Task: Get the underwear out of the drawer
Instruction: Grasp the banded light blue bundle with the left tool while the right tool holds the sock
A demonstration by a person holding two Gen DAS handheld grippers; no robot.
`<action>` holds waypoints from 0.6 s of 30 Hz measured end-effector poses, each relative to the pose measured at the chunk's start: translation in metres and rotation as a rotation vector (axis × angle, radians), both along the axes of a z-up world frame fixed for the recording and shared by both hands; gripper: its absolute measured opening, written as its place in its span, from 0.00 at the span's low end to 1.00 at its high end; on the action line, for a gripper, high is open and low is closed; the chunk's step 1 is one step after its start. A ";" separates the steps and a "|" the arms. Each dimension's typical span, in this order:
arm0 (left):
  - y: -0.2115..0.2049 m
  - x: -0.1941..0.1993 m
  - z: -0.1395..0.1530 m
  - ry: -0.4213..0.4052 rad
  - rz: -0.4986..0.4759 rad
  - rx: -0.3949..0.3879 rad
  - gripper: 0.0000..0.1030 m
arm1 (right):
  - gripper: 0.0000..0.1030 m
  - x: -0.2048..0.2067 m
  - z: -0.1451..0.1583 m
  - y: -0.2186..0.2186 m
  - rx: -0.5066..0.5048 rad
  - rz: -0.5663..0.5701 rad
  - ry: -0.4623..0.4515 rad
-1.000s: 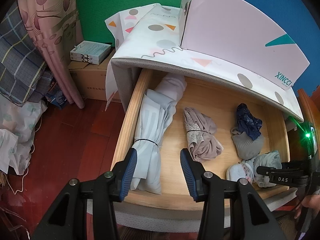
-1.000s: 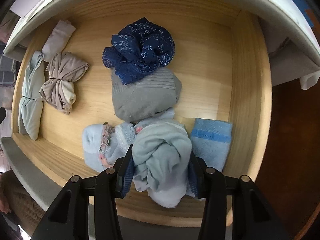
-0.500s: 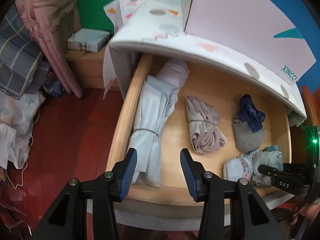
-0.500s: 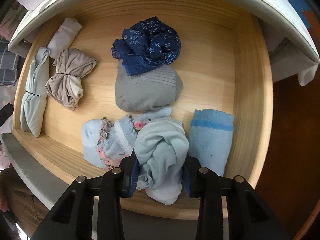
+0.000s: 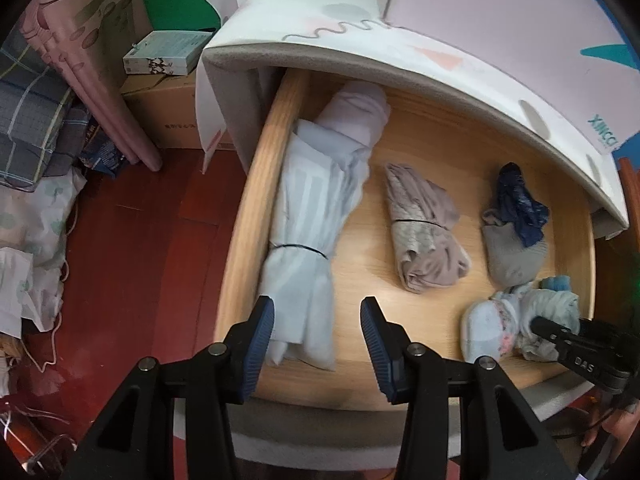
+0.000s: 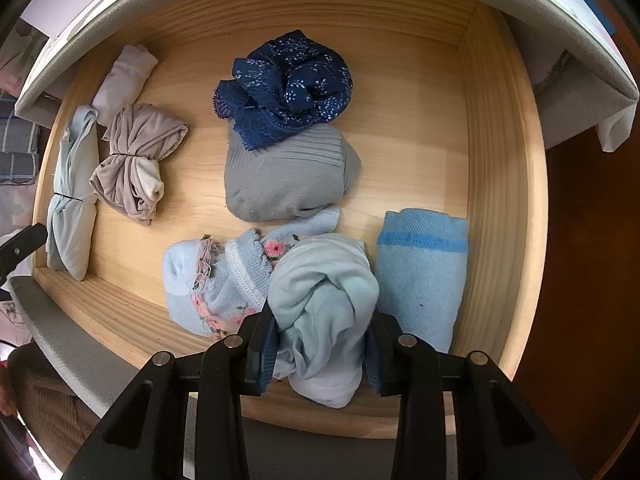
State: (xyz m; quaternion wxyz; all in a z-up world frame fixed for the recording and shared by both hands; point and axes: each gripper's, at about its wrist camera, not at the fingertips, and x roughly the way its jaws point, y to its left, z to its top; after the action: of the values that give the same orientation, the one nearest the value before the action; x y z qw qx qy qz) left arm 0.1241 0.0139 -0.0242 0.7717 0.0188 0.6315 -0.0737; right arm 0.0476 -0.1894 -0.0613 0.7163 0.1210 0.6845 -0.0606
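Left gripper (image 5: 317, 326) fingers apart over the drawer's (image 6: 502, 184) front left corner, nothing between them, poised just above the long pale-blue roll (image 5: 310, 248) tied with a dark band. Right gripper (image 6: 320, 342) pads pressed against both sides of the light-blue underwear bundle (image 6: 324, 312), at the drawer's front edge.

Left to right around it: taupe tied bundle (image 6: 134, 164) well apart; floral-trimmed blue sock (image 6: 212, 280) touching its left side; grey ribbed roll (image 6: 286, 174) just behind, navy lace piece (image 6: 286, 88) atop that; folded blue towel (image 6: 422, 272) touching its right.

Soft, crumpled, knotted into a rounded lump, pale aqua cloth.
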 end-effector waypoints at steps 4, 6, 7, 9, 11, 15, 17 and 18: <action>0.002 0.012 -0.011 0.055 -0.001 -0.002 0.45 | 0.33 -0.001 0.001 -0.007 0.006 -0.006 -0.001; 0.001 0.016 -0.017 0.076 -0.003 0.009 0.45 | 0.33 -0.001 0.006 -0.009 0.007 -0.007 -0.001; 0.000 0.018 -0.019 0.082 -0.004 0.013 0.44 | 0.33 -0.001 0.006 -0.010 0.007 -0.007 -0.001; -0.002 0.021 -0.023 0.088 -0.006 0.023 0.44 | 0.33 -0.001 0.006 -0.013 0.010 -0.008 -0.002; -0.005 0.023 -0.025 0.086 -0.010 0.031 0.45 | 0.33 0.000 0.005 -0.013 0.015 -0.012 -0.002; -0.014 0.031 -0.030 0.100 -0.017 0.054 0.45 | 0.33 0.002 0.006 -0.019 0.025 -0.019 -0.003; -0.019 0.036 -0.035 0.113 -0.018 0.082 0.45 | 0.33 0.001 0.006 -0.021 0.030 -0.023 -0.004; -0.023 0.038 -0.037 0.120 -0.018 0.102 0.45 | 0.33 0.000 0.005 -0.023 0.032 -0.024 -0.005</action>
State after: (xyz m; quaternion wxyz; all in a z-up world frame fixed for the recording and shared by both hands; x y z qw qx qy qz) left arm 0.1621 -0.0086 -0.0617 0.7299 0.0596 0.6792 -0.0494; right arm 0.0478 -0.2124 -0.0559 0.7151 0.1407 0.6822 -0.0579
